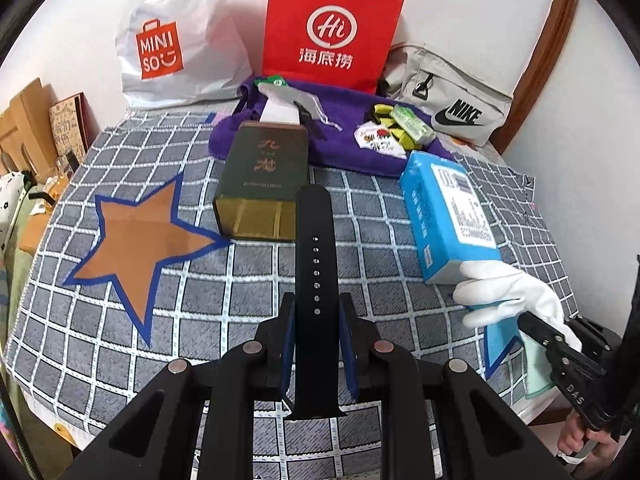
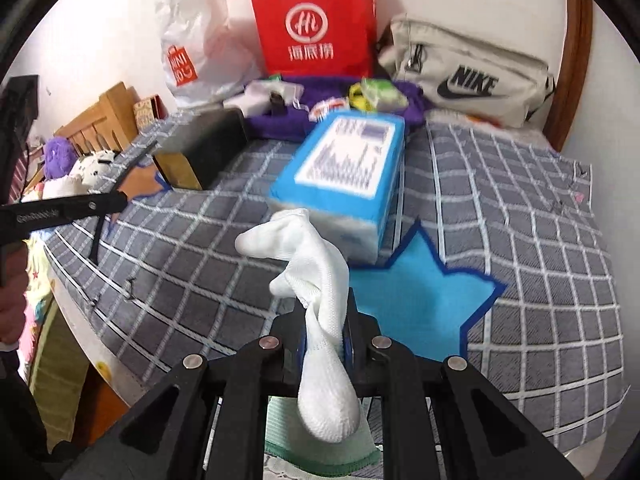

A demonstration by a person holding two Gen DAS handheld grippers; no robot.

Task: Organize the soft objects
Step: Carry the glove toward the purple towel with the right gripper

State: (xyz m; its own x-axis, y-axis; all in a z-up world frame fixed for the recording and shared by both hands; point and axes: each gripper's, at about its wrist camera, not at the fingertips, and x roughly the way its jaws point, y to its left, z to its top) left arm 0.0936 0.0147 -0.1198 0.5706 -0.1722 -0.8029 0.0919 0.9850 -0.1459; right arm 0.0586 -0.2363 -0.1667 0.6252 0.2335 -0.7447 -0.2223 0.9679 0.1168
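From the left wrist camera, the left gripper point(image 1: 316, 316) is clamped on a black watch strap point(image 1: 315, 248), which runs up between the blue pads with its row of small holes showing, its far end over the grey checked cloth point(image 1: 120, 320); beyond it a dark green box point(image 1: 262, 184) lies just beside an orange star point(image 1: 136, 240) with a blue border; further back a purple towel point(image 1: 340, 148) carries small packets, and behind it against the wall stand a white Miniso bag point(image 1: 172, 48), a red paper bag point(image 1: 332, 32) and a grey Nike bag point(image 1: 452, 96); to the right a blue box point(image 1: 448, 216) lies tilted, and the right gripper point(image 1: 536, 332) comes in from the lower right with a white glove point(image 1: 508, 292) pinched in it, the glove's fingers reaching to the box's near end. From the right wrist camera, the right gripper point(image 2: 324, 320) is closed tight on the white glove point(image 2: 316, 280), whose fingers stick up past the tips while its cuff hangs down toward the camera; a blue star point(image 2: 424, 300) lies on the checked cloth point(image 2: 540, 280) just right of the fingers, the blue box point(image 2: 344, 172) standing at the star's far edge, blurred; the left gripper's black frame shows at the left edge, its tips hard to make out.
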